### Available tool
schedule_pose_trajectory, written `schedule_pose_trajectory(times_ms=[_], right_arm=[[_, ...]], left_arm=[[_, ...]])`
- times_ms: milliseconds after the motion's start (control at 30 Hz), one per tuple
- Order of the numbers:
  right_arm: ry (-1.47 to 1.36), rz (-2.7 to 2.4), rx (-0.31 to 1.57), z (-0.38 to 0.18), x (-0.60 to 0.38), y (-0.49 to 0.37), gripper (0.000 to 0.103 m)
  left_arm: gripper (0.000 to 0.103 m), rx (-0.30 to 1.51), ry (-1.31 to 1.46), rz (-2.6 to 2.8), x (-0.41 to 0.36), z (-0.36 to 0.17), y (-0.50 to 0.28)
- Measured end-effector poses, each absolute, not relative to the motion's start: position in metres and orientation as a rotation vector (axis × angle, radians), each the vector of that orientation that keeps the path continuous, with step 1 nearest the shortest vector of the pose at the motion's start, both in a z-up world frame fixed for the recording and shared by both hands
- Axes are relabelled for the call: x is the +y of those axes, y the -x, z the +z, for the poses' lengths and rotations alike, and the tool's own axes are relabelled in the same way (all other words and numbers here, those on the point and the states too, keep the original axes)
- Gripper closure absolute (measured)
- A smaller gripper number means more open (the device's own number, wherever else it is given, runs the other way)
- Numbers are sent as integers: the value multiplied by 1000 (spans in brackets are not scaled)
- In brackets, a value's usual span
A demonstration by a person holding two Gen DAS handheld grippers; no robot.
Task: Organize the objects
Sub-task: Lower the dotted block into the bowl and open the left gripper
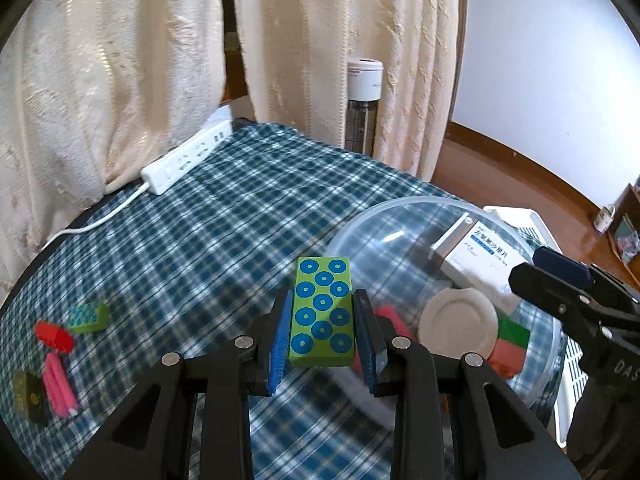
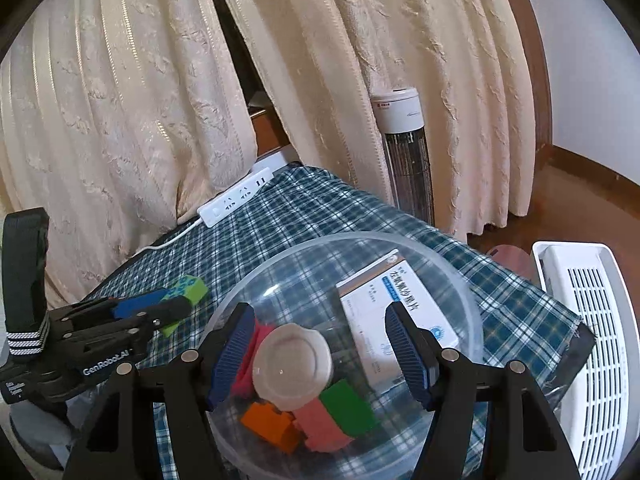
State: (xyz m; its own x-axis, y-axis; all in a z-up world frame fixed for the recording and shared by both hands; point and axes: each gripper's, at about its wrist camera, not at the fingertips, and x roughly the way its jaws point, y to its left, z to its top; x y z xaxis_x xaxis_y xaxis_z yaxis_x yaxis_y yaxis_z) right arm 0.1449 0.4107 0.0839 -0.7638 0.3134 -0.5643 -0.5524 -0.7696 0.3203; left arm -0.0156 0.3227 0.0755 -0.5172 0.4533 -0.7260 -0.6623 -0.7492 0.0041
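Observation:
My left gripper [image 1: 322, 332] is shut on a green block with blue dots [image 1: 323, 312] and holds it above the plaid cloth, just left of the clear plastic bowl [image 1: 360, 228]. The block also shows in the right wrist view [image 2: 188, 286]. My right gripper [image 2: 320, 354] is open and empty above the bowl [image 2: 472, 292]. The bowl holds a medicine box [image 2: 396, 312], a white lid [image 2: 294, 366], and orange [image 2: 270, 424], pink [image 2: 324, 426], green [image 2: 348, 404] and red [image 2: 250, 356] blocks. On the cloth at the left lie a small green dotted block [image 1: 88, 316], a red piece [image 1: 54, 336], a pink piece [image 1: 58, 384] and a dark block [image 1: 28, 396].
A white power strip [image 1: 188, 156] with its cable lies at the table's far edge by the cream curtains [image 1: 100, 80]. A tower fan [image 2: 404, 152] stands behind the table. A white slotted appliance [image 2: 592, 320] sits to the right of the table.

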Motion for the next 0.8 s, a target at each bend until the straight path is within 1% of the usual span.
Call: schedule_pose_trajectory(times_ms=[300, 467, 533, 600, 800], right_arm=[[675, 2490, 686, 78, 422, -151, 32], [680, 2489, 695, 75, 425, -149, 32], [683, 2487, 704, 74, 426, -149, 32], [684, 2487, 706, 74, 426, -148, 32], [687, 2497, 701, 76, 423, -146, 32]], left_arm=[[72, 387, 980, 2201, 356, 68, 22], [69, 359, 1030, 2173, 365, 61, 31], [65, 347, 1047, 2168, 364, 59, 34], [63, 344, 1049, 2178, 361, 59, 35], [62, 334, 1037, 2192, 352, 63, 33]])
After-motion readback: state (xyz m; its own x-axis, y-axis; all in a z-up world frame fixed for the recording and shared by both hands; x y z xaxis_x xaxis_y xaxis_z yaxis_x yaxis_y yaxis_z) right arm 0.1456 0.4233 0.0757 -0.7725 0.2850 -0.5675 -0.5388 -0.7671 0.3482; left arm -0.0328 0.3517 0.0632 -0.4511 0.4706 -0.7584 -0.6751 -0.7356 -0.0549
